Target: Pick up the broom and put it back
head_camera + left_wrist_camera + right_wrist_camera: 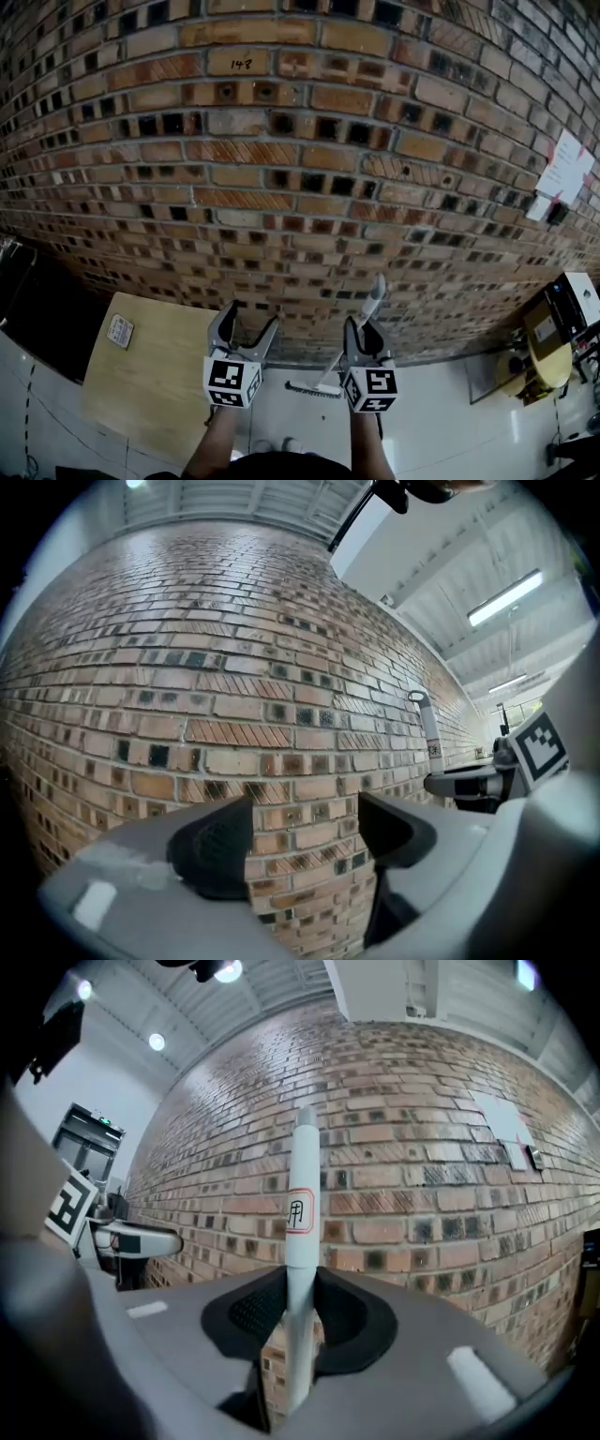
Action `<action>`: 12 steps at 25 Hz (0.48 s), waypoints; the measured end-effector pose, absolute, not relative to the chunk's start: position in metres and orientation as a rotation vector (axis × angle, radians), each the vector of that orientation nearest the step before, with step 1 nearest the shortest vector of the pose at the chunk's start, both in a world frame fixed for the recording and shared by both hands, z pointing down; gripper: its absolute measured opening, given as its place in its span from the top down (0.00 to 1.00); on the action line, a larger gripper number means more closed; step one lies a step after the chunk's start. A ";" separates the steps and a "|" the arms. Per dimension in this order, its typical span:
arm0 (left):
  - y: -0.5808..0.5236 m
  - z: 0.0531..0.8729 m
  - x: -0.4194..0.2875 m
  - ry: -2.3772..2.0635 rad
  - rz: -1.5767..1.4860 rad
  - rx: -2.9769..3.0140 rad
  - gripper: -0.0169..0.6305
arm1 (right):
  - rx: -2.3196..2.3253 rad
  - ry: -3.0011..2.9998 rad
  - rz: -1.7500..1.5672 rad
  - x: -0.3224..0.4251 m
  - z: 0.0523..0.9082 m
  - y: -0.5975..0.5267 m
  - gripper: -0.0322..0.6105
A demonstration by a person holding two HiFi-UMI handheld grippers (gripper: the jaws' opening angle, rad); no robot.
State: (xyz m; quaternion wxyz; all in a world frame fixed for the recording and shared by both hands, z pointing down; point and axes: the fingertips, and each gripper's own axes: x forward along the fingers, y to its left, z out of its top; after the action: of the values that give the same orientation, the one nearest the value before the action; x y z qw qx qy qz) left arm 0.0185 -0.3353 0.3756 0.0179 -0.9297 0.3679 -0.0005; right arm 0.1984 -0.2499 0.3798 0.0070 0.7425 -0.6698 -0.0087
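The broom's white handle [373,298] slants up in front of the brick wall [281,187], and its dark head [314,390] hangs low over the pale floor. My right gripper [364,328] is shut on the handle. In the right gripper view the handle [302,1194] stands upright, pinched between the pads of the gripper [300,1312], with a red-framed label above them. My left gripper [251,317] is beside it to the left, open, with only brick showing between its jaws [305,841]. In the left gripper view the handle [427,724] and right gripper [469,782] show at the right.
A wooden tabletop [159,375] lies at the lower left with a small white device [120,330] on it. Yellow equipment [548,347] stands at the right by the wall. A white paper [565,173] is stuck to the bricks at the upper right.
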 end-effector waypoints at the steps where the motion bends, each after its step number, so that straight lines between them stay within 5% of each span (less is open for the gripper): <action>1: -0.334 0.370 0.017 1.150 0.014 -2.879 0.43 | 2.331 -2.100 -0.053 0.197 0.370 -0.249 0.81; 12: -0.337 0.342 0.012 1.168 0.088 -2.836 0.43 | 2.318 -2.108 -0.182 0.186 0.328 -0.247 0.81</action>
State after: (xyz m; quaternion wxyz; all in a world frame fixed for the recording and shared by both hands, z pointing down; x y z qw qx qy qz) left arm 0.0125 -0.3371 0.3421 0.0365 -0.9237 0.3803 0.0286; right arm 0.1864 -0.2475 0.3276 0.0014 0.7386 -0.6717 -0.0578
